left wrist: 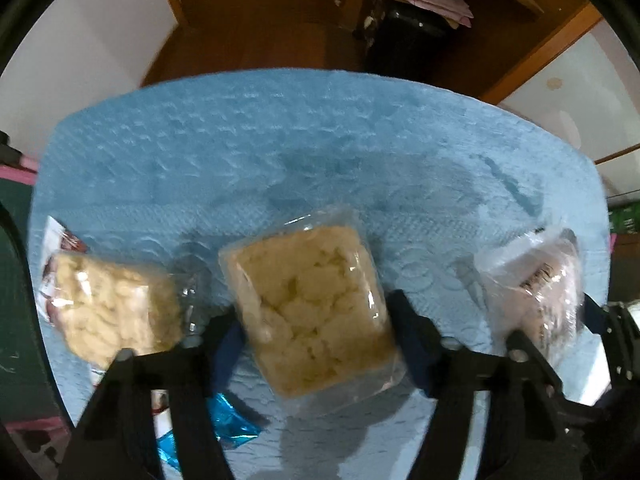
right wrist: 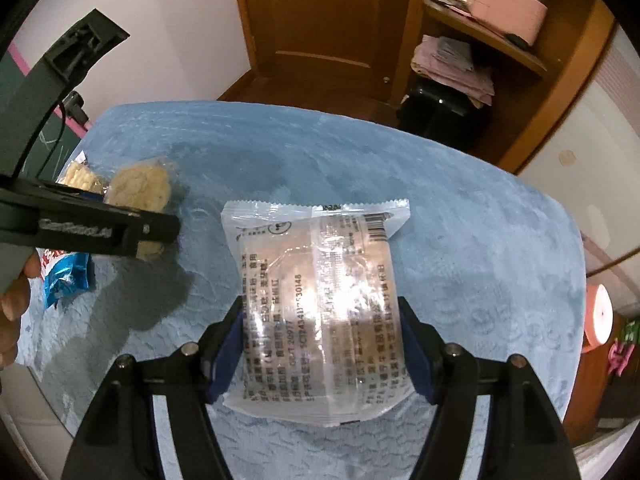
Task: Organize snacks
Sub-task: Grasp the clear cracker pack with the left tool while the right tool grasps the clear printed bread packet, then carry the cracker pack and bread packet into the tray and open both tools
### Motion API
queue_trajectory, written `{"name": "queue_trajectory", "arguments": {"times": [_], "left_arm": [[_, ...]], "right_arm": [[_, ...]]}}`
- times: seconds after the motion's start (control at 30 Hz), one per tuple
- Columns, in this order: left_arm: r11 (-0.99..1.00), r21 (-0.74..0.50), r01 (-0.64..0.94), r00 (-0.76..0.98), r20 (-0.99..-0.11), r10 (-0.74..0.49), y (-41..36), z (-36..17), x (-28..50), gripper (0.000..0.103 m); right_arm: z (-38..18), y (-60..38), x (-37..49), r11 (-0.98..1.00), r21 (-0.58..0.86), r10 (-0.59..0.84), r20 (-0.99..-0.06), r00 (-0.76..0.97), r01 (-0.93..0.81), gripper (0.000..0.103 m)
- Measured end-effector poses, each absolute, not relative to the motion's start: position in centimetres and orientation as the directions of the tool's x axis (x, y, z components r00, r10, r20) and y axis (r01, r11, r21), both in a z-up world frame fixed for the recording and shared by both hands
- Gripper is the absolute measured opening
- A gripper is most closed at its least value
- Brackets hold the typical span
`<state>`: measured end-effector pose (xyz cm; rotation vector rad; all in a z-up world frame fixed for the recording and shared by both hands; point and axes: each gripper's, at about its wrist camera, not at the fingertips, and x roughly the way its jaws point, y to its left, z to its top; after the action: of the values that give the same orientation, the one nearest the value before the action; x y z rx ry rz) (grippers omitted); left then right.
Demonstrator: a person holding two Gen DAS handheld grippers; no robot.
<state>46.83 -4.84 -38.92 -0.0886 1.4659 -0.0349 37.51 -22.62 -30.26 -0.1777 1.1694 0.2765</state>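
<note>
The left hand-held gripper (left wrist: 316, 320) straddled a clear pack of pale yellow snack (left wrist: 312, 312) lying flat on the blue-covered table (left wrist: 240, 148), pads beside its long edges, though whether they pressed I could not tell. The right hand-held gripper (right wrist: 320, 344) was clenched on a printed clear wrapper (right wrist: 316, 284) at its sides, probably for sorting. A similar yellow pack (left wrist: 116, 308) lay left, beside a blue foil packet (left wrist: 228, 432).

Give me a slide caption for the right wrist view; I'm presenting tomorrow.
Right gripper clamps a clear printed snack packet over the blue cloth.
</note>
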Motion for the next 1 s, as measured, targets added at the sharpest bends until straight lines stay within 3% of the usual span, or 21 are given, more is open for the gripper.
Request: {"name": "queue_trajectory", "arguments": {"times": [0.3, 0.77, 1.0], "left_arm": [[0.992, -0.123, -0.023, 0.134, -0.984, -0.119, -4.1, -36.4, 43.4, 0.062], [0.959, -0.154, 0.239, 0.273, -0.937, -0.218, -1.6, -20.8, 31.2, 0.062], [0.938, -0.112, 0.328, 0.348, -0.909, -0.23, 1.4, -13.8, 21.0, 0.062]], "right_arm": [[-29.1, -23.0, 35.3, 0.964, 0.032, 0.129, -0.926, 0.355, -0.265, 0.07], [-18.3, -22.0, 26.4, 0.97, 0.088, 0.189, -0.859, 0.477, -0.227, 0.07], [-11.9, -19.6, 18.0, 0.976, 0.107, 0.196, -0.813, 0.548, -0.19, 0.07]]}}
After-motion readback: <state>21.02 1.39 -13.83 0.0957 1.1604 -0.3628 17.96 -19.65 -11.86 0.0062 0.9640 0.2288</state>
